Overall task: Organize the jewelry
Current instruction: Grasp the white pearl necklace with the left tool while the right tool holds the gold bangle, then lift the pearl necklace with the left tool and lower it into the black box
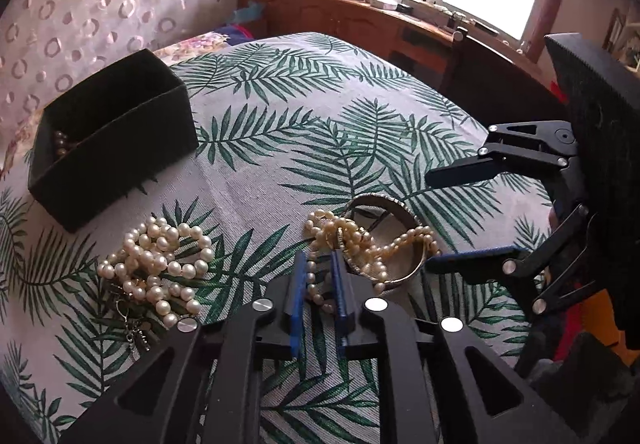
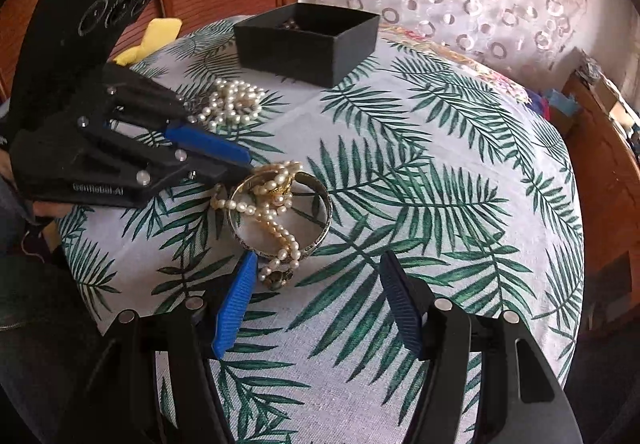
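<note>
A cream pearl necklace (image 1: pixel 356 240) lies tangled across a metal bangle (image 1: pixel 404 276) on the palm-leaf tablecloth; both show in the right wrist view, necklace (image 2: pixel 276 204) and bangle (image 2: pixel 320 236). My left gripper (image 1: pixel 318 260) is nearly shut around a strand of that necklace at the cloth; it also shows in the right wrist view (image 2: pixel 248 160). My right gripper (image 2: pixel 316 276) is open just beside the bangle, and shows in the left wrist view (image 1: pixel 430 220). A black box (image 1: pixel 108 136) holding some pearls stands at the far left.
A second heap of larger pearls (image 1: pixel 156 264) with a small metal piece (image 1: pixel 134 328) lies left of my left gripper. The table (image 1: pixel 320 132) drops off at its rounded edges. A wooden sideboard (image 1: pixel 360 16) stands behind, below a window.
</note>
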The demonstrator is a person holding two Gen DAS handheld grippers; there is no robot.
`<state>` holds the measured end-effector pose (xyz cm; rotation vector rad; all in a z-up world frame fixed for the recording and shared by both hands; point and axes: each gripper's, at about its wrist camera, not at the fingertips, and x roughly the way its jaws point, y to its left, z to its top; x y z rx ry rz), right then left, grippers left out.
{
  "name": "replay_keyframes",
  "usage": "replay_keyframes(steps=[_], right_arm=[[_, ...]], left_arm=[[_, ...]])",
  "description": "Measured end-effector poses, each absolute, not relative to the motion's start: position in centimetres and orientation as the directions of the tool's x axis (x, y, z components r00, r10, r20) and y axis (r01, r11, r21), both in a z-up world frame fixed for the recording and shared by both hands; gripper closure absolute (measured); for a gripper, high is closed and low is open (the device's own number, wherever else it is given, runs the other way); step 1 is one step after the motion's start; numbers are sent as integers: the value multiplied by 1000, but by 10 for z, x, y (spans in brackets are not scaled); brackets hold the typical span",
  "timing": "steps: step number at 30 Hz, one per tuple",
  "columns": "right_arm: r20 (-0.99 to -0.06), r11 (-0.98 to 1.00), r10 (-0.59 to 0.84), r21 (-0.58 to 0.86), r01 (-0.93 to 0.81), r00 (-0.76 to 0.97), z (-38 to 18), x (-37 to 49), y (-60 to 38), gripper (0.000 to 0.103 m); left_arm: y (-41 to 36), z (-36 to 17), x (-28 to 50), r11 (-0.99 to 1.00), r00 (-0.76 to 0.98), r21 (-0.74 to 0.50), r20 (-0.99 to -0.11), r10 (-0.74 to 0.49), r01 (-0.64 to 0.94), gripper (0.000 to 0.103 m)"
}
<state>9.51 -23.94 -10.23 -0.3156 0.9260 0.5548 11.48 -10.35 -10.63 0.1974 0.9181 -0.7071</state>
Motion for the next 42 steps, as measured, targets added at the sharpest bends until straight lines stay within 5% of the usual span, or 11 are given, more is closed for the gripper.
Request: replay_keyframes(steps=[5, 12, 18, 21, 24, 27, 38, 42], right_arm=[[-804, 805, 355, 4, -593, 477, -98, 92, -236, 37], [-797, 794, 380, 20, -608, 469, -99, 92, -228, 34], [-804, 799, 372, 24, -600, 464, -107, 97, -221, 33], [-801, 799, 370, 16, -602, 471, -108, 98, -216, 20], [-805, 791, 348, -24, -611, 481, -111, 100, -209, 19], [-799, 794, 354, -18, -608, 486, -111, 101, -211, 43], [-804, 792, 329, -51, -608, 496, -110, 100, -220, 44], [-803, 790, 337, -42, -611, 492, -111, 99, -219, 44]], left_arm=[[-105, -108, 117, 759, 408, -128, -779, -475, 639, 86], [-103, -106, 118, 746, 401, -142, -771, -495, 650, 103], [-90, -104, 124, 789, 439, -127, -773, -458, 601, 103], [-88, -102, 124, 786, 434, -136, -770, -467, 603, 103], [-88, -101, 121, 782, 431, -143, -767, -475, 606, 103], [-89, -100, 117, 778, 430, -144, -765, -479, 611, 103], [-94, -103, 110, 778, 400, -183, -774, -491, 601, 102], [-99, -106, 116, 782, 395, -194, -776, -492, 593, 91]])
